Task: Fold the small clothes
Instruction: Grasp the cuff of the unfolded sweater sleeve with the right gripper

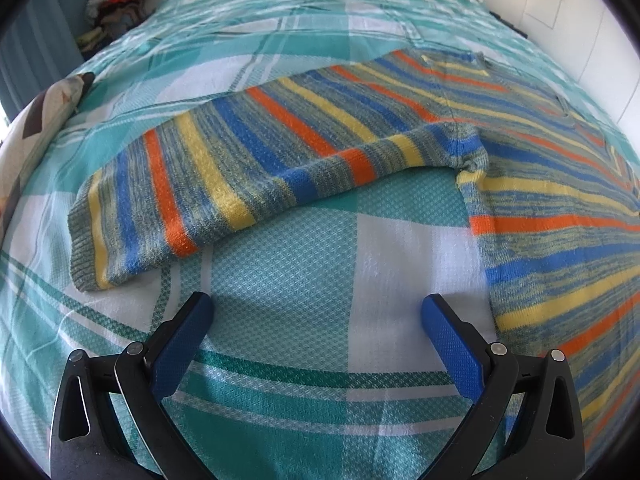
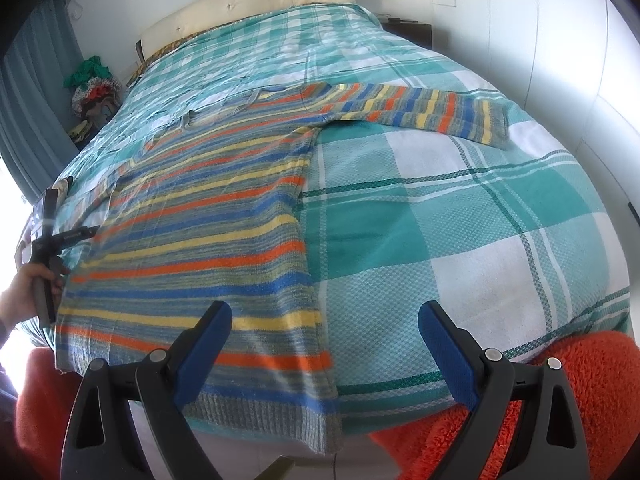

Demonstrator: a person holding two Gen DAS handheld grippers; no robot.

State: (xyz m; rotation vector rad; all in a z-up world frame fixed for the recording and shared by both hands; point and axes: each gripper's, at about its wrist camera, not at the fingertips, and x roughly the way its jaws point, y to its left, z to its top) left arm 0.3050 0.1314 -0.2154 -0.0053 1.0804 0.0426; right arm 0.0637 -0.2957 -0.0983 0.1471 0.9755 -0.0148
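A small striped knit sweater in blue, orange, yellow and grey lies flat on the bed. In the left wrist view its left sleeve stretches out to the left, and my left gripper is open and empty over the bedspread below that sleeve. In the right wrist view the sweater body lies ahead with the right sleeve spread to the right. My right gripper is open and empty over the sweater's hem and right edge. The left gripper also shows there, held in a hand.
The bed has a teal and white checked bedspread and a cream headboard. A patterned pillow lies at the left edge. A pile of clothes stands beside the bed. An orange fluffy rug lies below the bed's foot.
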